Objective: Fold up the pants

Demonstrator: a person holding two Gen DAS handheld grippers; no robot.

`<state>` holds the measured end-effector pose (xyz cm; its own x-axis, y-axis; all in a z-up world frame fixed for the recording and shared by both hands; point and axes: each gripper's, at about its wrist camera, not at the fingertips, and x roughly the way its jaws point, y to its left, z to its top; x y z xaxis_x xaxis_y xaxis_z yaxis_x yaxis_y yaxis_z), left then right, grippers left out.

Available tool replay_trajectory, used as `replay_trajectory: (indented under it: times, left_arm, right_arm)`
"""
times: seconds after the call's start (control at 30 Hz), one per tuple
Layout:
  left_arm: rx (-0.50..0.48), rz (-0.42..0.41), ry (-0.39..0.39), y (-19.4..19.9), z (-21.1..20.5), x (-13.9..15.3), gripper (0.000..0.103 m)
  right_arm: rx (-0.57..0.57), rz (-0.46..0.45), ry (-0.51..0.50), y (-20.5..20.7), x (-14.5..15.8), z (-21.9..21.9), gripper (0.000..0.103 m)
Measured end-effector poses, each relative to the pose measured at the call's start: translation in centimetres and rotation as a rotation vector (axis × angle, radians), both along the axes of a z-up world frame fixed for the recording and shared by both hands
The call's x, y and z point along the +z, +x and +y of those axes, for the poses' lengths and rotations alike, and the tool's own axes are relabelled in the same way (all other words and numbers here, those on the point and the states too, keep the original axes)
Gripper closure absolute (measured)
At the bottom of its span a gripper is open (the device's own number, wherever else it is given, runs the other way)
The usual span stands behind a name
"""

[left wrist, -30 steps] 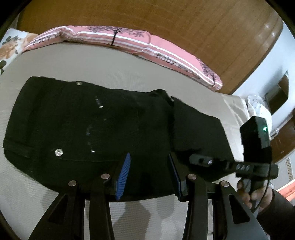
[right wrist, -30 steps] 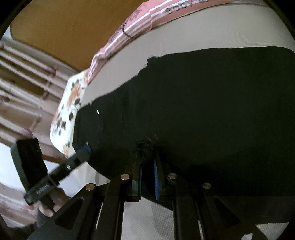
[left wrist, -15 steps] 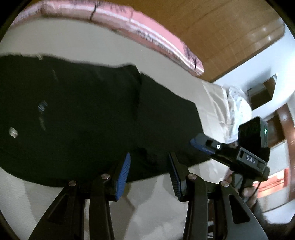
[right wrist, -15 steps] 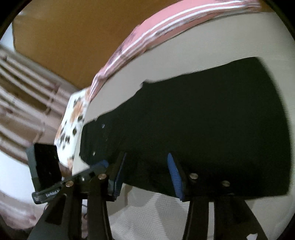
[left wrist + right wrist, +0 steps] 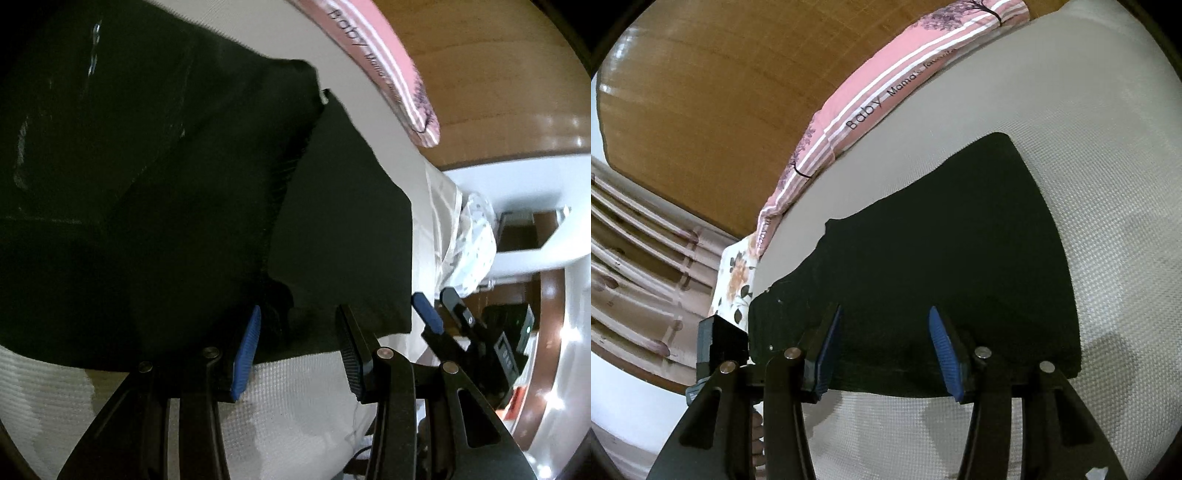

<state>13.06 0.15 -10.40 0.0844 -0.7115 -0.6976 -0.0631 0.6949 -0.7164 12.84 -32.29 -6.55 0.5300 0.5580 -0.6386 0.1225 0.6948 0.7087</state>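
Both wide open, holding nothing: left hand-held gripper (image 5: 297,332) & right hand-held gripper (image 5: 884,341) over near edge of black pants (image 5: 942,266) on bed (image 5: 1108,184).

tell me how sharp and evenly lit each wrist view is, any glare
Left wrist view: the black pants are underexposed, nearly detailless; glare streaks the wooden headboard; the room at right is blown out. Right wrist view: sharper, mattress weave crisp, soft claw shadows, strong fisheye bending.

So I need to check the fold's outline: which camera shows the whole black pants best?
The right wrist view: the folded black pants lie almost wholly in frame on the white bedsheet, edges clear. The left wrist view sits close, showing only the overlapped layers, cut off at left.
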Motion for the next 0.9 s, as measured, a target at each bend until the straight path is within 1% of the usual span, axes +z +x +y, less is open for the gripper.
replay_trajectory:
  times: [0.07,0.1,0.13,0.17,0.23,0.27,0.37,0.47,0.57,0.63,0.7,0.77,0.83,0.87,0.9]
  left_arm:
    - [0.013,0.005,-0.009,0.0,-0.4,-0.2,0.061]
    - [0.012,0.003,-0.011,0.0,-0.7,-0.2,0.068]
    - [0.004,-0.001,0.002,0.0,-1.1,-0.2,0.077]
    - [-0.004,-0.003,0.025,0.0,-1.5,-0.3,0.092]
    - [-0.007,-0.016,0.064,-0.3,-2.0,-0.2,0.095]
    - [-0.01,-0.039,0.079,-0.5,-2.1,0.3,0.096]
    - [-0.027,-0.124,0.131,-1.6,-2.5,2.3,0.096]
    - [-0.03,-0.143,0.152,-2.2,-2.1,2.6,0.096]
    - [-0.026,-0.121,0.148,-2.1,-1.5,1.4,0.096]
    - [-0.027,-0.122,0.148,-1.7,-1.9,1.0,0.096]
    - [-0.04,-0.139,0.166,-1.6,-2.1,1.2,0.095]
    - [-0.066,-0.172,0.2,-1.6,-2.4,1.7,0.091]
    - [-0.084,-0.197,0.214,-1.9,-2.5,2.0,0.088]
    - [-0.085,-0.209,0.227,-1.9,-2.5,2.2,0.084]
    - [-0.083,-0.224,0.238,-2.0,-2.4,2.3,0.083]
  right_arm:
    - [-0.008,0.007,0.012,0.0,-0.3,-0.3,0.057]
    - [-0.014,0.017,0.012,0.0,-0.5,-0.5,0.057]
    - [-0.022,0.024,0.006,0.0,-0.6,-0.7,0.057]
    - [-0.036,0.034,-0.014,0.0,-0.6,-0.7,0.057]
    - [-0.06,0.063,-0.076,0.0,-0.7,-1.0,0.057]
    - [-0.07,0.073,-0.092,-0.1,-0.9,-1.3,0.057]
    - [-0.092,0.11,-0.077,-0.3,-1.6,-1.9,0.057]
    - [-0.093,0.122,-0.068,-0.4,-1.9,-2.0,0.057]
    - [-0.071,0.133,-0.062,-0.3,-2.4,-1.4,0.056]
    - [-0.052,0.139,-0.077,-0.2,-2.7,-0.9,0.056]
    - [-0.044,0.14,-0.1,-0.3,-2.8,-0.6,0.056]
    - [-0.038,0.138,-0.114,-0.3,-2.8,-0.4,0.056]
    - [-0.037,0.139,-0.121,-0.2,-2.7,-0.2,0.056]
    - [-0.032,0.138,-0.129,-0.1,-2.6,-0.1,0.056]
    - [-0.027,0.134,-0.144,0.0,-2.3,0.0,0.056]
